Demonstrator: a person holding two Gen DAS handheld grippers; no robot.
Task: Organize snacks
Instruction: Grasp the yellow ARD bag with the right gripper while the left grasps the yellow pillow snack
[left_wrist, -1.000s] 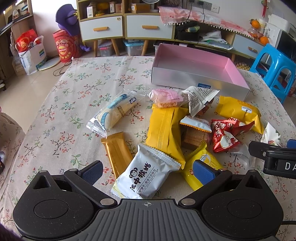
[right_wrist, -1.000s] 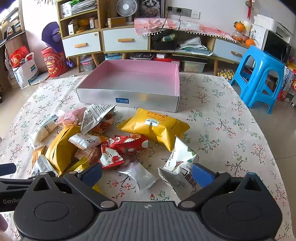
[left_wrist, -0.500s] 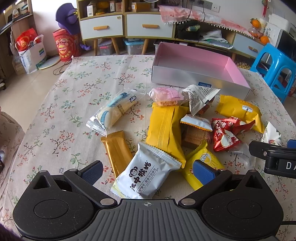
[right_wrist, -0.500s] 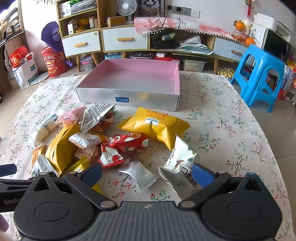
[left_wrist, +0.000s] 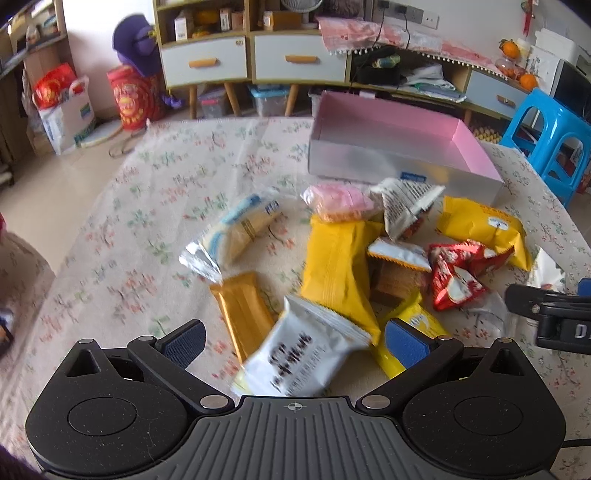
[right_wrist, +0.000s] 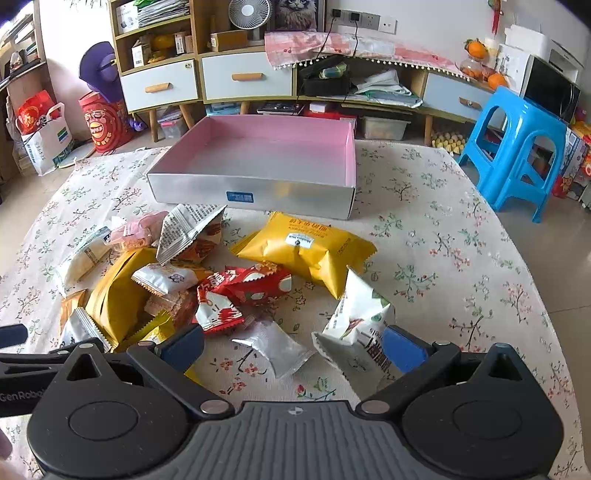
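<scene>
Several snack packets lie in a heap on the flowered tablecloth in front of an empty pink box (left_wrist: 399, 129) (right_wrist: 273, 147) with silver walls. My left gripper (left_wrist: 295, 339) is open and empty; a white packet with black print (left_wrist: 299, 358) lies between its blue pads, beside a gold bar (left_wrist: 242, 314) and a long yellow packet (left_wrist: 338, 269). My right gripper (right_wrist: 293, 347) is open and empty over a small silver packet (right_wrist: 277, 347), with a white and green packet (right_wrist: 358, 314) by its right pad. Red packets (right_wrist: 240, 291) and a big yellow packet (right_wrist: 306, 251) lie further in.
A blue plastic stool (right_wrist: 517, 147) stands right of the table. Cabinets with drawers (right_wrist: 243, 77) line the back wall. Bags (left_wrist: 62, 107) stand on the floor at left. Bare tablecloth (right_wrist: 461, 258) spreads to the right of the heap and to its left (left_wrist: 147, 206).
The left wrist view has tilted a little and is now blurred by motion; the box sits lower in it. The right gripper has barely moved. No packet has moved.
</scene>
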